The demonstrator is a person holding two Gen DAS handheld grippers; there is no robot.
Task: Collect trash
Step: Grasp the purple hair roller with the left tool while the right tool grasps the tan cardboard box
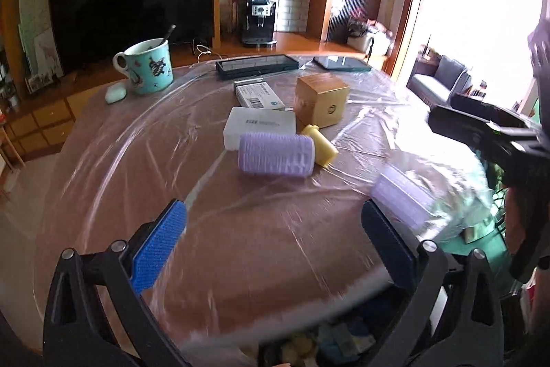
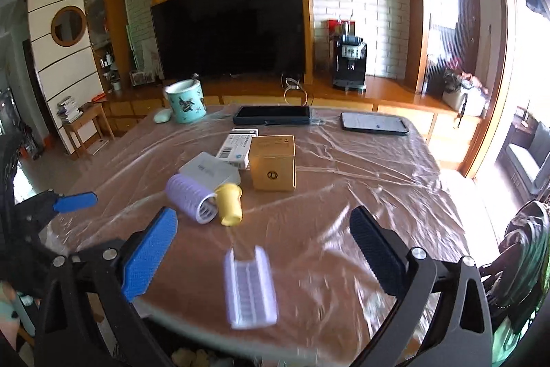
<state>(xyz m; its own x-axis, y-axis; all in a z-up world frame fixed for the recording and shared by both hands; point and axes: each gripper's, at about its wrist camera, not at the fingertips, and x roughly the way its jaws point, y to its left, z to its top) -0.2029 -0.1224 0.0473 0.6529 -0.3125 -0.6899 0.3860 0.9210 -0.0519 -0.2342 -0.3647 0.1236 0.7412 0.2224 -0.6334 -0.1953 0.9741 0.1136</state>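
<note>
Lilac roller (image 2: 250, 288) lies (blurred) between right gripper (image 2: 264, 250) jaws

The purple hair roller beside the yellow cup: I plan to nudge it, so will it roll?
Probably. The purple hair roller lies on its side, a hollow cylinder, so it likely rolls and feels light. The wrinkled plastic sheet and the touching yellow cup may slow it.

We are seeing 2 lilac ribbed rollers (image 2: 192, 199) (image 2: 250, 293), a pale yellow cup (image 2: 229, 204), a gold box (image 2: 273, 162) and a white packet (image 1: 260, 94) with a barcode. The mug (image 1: 147, 66) is showing teal with dark insect prints. Clear plastic is covering the brown table (image 2: 343, 195).
</note>
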